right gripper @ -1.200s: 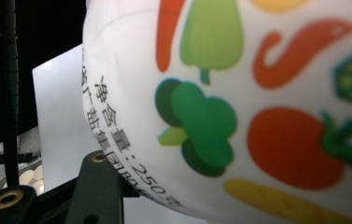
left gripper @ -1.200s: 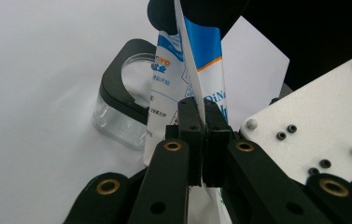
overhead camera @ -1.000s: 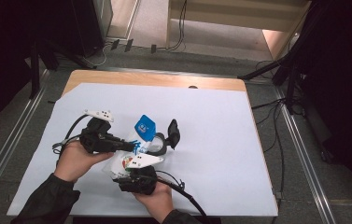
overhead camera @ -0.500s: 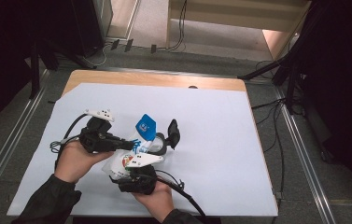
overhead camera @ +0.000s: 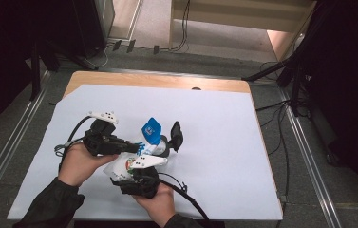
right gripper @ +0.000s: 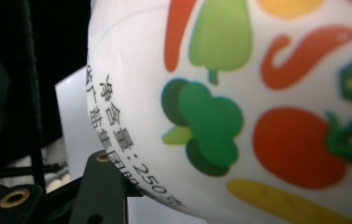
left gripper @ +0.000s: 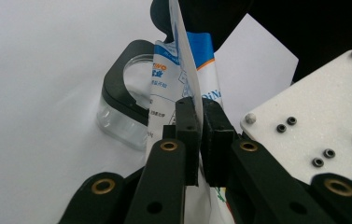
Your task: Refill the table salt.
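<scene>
A white pouch (overhead camera: 151, 130) with a blue top and printed vegetables is held up over the table between both grippers. My left gripper (overhead camera: 135, 147) comes in from the left and is shut on the pouch's thin edge (left gripper: 183, 70), its pads (left gripper: 188, 126) pressed together on it. My right gripper (overhead camera: 131, 172) is below, near the front edge, shut on the pouch's bulging lower part (right gripper: 257, 93); one of its fingers (right gripper: 103, 186) shows beneath the pouch. A clear jar (left gripper: 122, 109) with a black rim stands just behind the pouch.
The jar's black lid (overhead camera: 176, 135) stands tilted up to the right of the jar (overhead camera: 164, 145). A white sheet (overhead camera: 224, 142) covers the table, with a bare wooden strip (overhead camera: 167, 81) at the far edge. Cables (overhead camera: 188, 197) trail from the grippers toward the front.
</scene>
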Demonstrator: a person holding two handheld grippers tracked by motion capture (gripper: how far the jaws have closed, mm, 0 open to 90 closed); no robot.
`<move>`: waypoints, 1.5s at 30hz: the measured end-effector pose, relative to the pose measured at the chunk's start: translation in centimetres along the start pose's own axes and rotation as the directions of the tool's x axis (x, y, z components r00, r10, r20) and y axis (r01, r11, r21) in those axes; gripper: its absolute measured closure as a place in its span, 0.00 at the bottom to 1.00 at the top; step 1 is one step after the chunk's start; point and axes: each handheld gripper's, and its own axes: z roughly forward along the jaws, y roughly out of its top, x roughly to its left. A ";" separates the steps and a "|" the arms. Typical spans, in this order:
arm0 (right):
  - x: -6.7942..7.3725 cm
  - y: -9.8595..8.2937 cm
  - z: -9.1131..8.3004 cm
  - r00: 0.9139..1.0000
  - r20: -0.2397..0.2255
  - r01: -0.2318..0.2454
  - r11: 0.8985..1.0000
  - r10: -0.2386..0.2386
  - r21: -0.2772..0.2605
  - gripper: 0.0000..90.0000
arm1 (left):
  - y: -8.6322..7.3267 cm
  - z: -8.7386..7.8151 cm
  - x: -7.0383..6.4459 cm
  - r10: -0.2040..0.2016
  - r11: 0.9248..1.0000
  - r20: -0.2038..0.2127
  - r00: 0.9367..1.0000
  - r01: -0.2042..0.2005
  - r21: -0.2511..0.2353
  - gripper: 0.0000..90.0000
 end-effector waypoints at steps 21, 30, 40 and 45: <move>0.1 0.1 -0.2 1.000 0.010 0.025 1.000 -0.025 0.008 0.58 | 0.0 -0.6 -0.1 -0.004 0.999 -0.038 0.999 0.006 0.041 1.00; 0.2 0.4 0.0 1.000 -0.015 -0.007 1.000 0.008 0.022 0.64 | 0.1 -0.5 -0.3 -0.005 0.999 -0.049 0.999 0.007 0.033 0.99; 0.1 0.7 0.0 0.999 -0.038 -0.024 0.999 0.025 0.023 0.63 | 0.2 -0.5 -0.3 -0.017 1.000 -0.062 0.998 0.019 0.024 0.99; 0.2 0.8 0.2 0.998 -0.043 -0.036 0.999 0.037 0.025 0.63 | 0.1 -0.4 -0.3 -0.016 0.999 -0.065 0.998 0.018 0.029 0.99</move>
